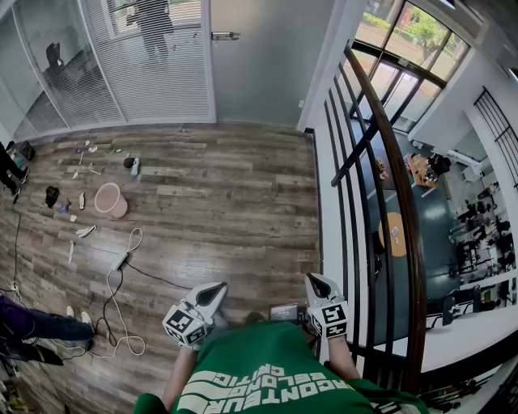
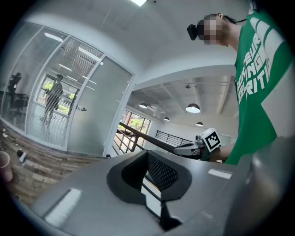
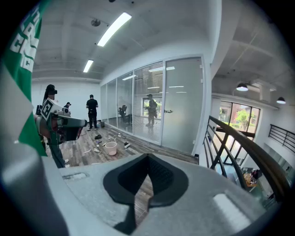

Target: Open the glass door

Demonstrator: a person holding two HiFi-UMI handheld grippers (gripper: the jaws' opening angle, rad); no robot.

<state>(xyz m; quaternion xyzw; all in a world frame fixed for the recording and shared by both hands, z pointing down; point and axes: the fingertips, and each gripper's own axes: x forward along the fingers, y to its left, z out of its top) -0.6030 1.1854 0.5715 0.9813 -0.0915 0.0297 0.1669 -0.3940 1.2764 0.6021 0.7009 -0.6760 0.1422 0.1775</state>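
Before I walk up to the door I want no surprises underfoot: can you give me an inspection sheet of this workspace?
Surface: wood floor, bare straight ahead.
Job's things: glass door, shut, handle at its left edge, far across the floor.
Clutter: pink bucket and small litter at the left.
Grippers: left gripper and right gripper both shut, empty, held near the chest.
Cables: white cable looped on the floor at the left.
Surroundings: railing at the right; a person behind the glass wall.
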